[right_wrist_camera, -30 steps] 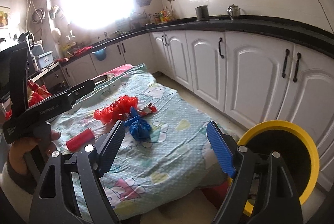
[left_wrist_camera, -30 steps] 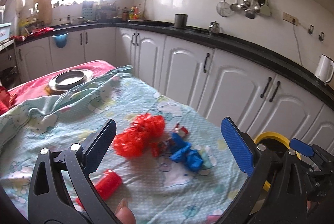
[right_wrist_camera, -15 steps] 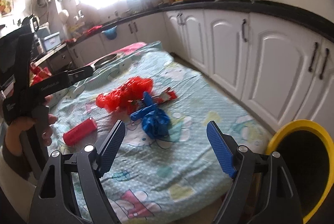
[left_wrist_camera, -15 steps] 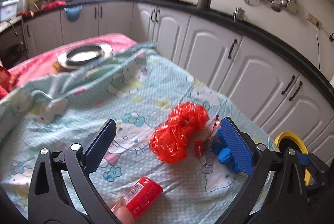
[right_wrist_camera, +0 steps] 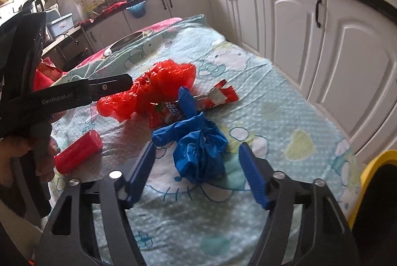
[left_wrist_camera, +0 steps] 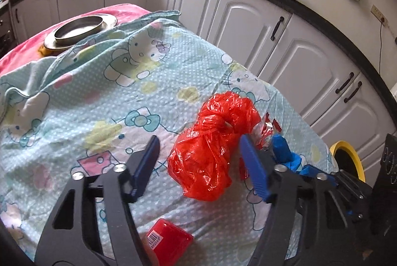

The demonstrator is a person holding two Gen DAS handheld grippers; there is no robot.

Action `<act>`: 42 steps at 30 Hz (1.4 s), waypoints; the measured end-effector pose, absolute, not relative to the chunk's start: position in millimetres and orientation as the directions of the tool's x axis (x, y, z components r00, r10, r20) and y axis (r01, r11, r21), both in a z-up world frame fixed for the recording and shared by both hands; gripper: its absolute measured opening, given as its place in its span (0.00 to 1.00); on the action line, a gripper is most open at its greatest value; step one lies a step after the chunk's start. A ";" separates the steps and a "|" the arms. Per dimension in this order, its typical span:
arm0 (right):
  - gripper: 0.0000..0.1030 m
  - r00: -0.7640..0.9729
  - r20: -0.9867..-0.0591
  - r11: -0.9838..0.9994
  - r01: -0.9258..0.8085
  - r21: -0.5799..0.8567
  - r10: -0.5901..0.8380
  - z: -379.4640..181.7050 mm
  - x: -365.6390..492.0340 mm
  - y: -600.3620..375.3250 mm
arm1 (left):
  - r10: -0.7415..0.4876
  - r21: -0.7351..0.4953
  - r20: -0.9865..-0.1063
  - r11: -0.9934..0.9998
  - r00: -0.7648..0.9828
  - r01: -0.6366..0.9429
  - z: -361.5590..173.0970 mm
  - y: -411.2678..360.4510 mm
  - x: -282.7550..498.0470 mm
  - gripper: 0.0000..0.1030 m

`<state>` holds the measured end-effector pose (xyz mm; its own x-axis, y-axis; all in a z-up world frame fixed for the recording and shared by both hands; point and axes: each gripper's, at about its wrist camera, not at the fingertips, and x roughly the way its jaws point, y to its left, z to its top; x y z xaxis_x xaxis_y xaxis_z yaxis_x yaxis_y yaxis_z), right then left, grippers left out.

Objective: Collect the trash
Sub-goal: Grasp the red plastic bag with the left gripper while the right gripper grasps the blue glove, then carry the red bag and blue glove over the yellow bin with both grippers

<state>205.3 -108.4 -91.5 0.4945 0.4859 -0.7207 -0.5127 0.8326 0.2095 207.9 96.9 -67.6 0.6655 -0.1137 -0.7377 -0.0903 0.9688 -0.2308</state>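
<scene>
Since the earlier frames both grippers have been brought down and forward over the trash, so that the pieces now lie close ahead of the fingers rather than far off on the cloth.

The left gripper is held with its fingers wide, and the red bag is framed between them, apparently not yet touched. The red can lies below and behind these fingers, near the hand. The right gripper is likewise spread wide, with the blue bag lying between its fingertips; whether the pads touch it cannot be told. The wrapper is found beyond the blue bag, partly tucked under it and against the red bag. The yellow bin stands off the right edge of the surface, to the right of the right fingers.

Both bags are judged to be light, thin, crumpled film: soft, easily compressed and somewhat slippery. A hold is best taken across the thickest bunched part, so that several folds are pinched together; a loose edge would likely slide out. The cloth beneath is soft too and could be caught if the fingers are pressed low.
</scene>
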 end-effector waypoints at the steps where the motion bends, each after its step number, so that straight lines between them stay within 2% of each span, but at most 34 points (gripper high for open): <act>1: 0.53 0.487 -0.725 0.832 -0.513 0.214 0.486 -93.4 207.2 -107.2 | -0.117 -0.234 -0.741 0.968 0.661 -0.091 -69.5 97.4 208.0 0.43; 2: 0.43 0.471 -0.731 0.827 -0.515 0.226 0.493 -96.4 208.8 -106.0 | -0.119 -0.236 -0.743 0.967 0.659 -0.092 -70.4 97.4 207.9 0.32; 3: 0.34 0.460 -0.736 0.825 -0.515 0.234 0.496 -98.8 209.7 -105.2 | -0.123 -0.240 -0.745 0.966 0.656 -0.091 -71.8 97.5 207.3 0.25; 5: 0.26 0.452 -0.746 0.826 -0.513 0.232 0.490 -101.3 208.5 -104.1 | -0.136 -0.252 -0.742 0.964 0.656 -0.084 -72.7 97.4 205.4 0.09; 8: 0.18 0.456 -0.742 0.826 -0.515 0.230 0.491 -102.3 202.4 -107.9 | -0.165 -0.274 -0.726 0.960 0.668 -0.061 -69.7 95.6 198.7 0.03; 25: 0.16 0.519 -0.671 0.826 -0.496 0.267 0.529 -68.8 151.0 -151.5 | -0.160 -0.279 -0.608 0.960 0.777 -0.021 -14.9 88.2 147.3 0.02; 42: 0.16 0.636 -0.581 0.854 -0.459 0.243 0.507 -21.5 115.7 -210.8 | -0.225 -0.245 -0.542 0.964 0.810 0.104 14.9 20.6 122.2 0.02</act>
